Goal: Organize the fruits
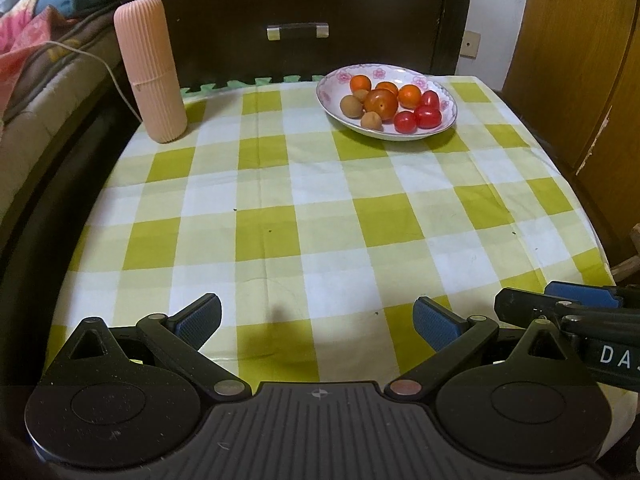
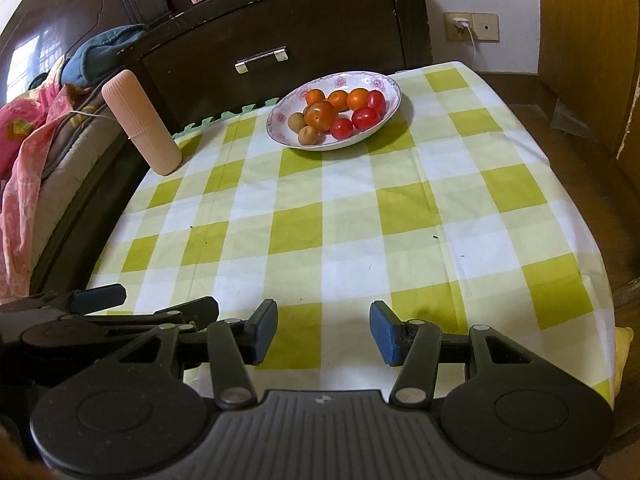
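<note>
- My left gripper (image 1: pixel 316 322): jaws spread wide, nothing between the blue pads (image 1: pixel 198 322); it hovers over the near edge of the checked tablecloth (image 1: pixel 320 208).
- My right gripper (image 2: pixel 323 332): jaws likewise parted and holding nothing, blue pads (image 2: pixel 382 332) facing each other across bare cloth; it sits just beside the left one, whose fingers show at the left margin of the right wrist view.
- Floral bowl (image 1: pixel 332 98): stands at the far end of the table, well apart from both sets of fingers, ahead and slightly right of my left gripper, ahead and slightly left of my right.
- Fruits in the bowl: a large orange-brown fruit (image 1: pixel 381 103) at the centre; small orange ones (image 1: pixel 410 95) behind it; red cherry tomatoes (image 1: pixel 428 115) on the right side; small tan fruits (image 1: pixel 351 106) on the left and front. All lie inside the bowl, touching one another.
- Pink ribbed cylinder (image 1: pixel 150 68): upright at the far left corner of the cloth, well apart from the bowl.
- Dark wooden cabinet (image 2: pixel 280 16): directly behind the table, with a metal drawer handle (image 2: pixel 262 59).
- Bedding (image 2: pixel 28 136): piled to the left of the table.
</note>
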`<state>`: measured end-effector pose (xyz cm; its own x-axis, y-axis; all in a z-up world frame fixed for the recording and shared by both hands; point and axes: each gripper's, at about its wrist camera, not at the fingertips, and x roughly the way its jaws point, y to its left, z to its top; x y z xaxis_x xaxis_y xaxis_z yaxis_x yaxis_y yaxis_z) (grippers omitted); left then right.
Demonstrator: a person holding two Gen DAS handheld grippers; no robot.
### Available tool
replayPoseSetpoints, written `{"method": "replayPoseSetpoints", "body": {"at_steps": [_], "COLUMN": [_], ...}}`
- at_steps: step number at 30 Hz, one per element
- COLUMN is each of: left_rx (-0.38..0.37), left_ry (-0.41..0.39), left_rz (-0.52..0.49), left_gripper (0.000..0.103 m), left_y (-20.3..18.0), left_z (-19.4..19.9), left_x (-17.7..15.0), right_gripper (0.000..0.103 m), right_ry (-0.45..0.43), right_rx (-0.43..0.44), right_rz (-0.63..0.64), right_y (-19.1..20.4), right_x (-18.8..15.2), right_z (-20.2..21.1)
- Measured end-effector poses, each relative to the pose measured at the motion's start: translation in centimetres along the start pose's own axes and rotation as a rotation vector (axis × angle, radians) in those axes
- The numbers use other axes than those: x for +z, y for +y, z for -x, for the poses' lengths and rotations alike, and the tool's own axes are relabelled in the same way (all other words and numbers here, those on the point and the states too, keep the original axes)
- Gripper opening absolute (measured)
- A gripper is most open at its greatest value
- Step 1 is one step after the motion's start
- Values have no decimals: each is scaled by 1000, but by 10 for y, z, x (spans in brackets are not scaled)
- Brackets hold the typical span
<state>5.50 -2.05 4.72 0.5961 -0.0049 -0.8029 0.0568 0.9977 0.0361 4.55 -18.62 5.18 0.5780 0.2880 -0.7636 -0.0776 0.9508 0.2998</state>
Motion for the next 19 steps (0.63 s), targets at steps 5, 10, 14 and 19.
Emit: {"method": "replayPoseSetpoints", "body": {"at_steps": [5,10,14,19], "left_rx": [5,5,8,13], "left_ry": [9,11,10,12], "left_rz": [-3,-4,-6,-7], "left_gripper": [103,103,103,103], "left_y": [0,1,1,1], "left_z": [-2,-2,-2,-3], "left_x": [-1,-2,-2,-3], "right_gripper": [49,49,49,49], "right_ry": [10,13,14,13], "right_rx": [-4,-5,-5,-3], "right_rz": [4,5,6,7], "right_y": [1,1,1,2], "right_x": [-2,-3,-3,-2], "right_z": [-2,-3,-3,-3]}}
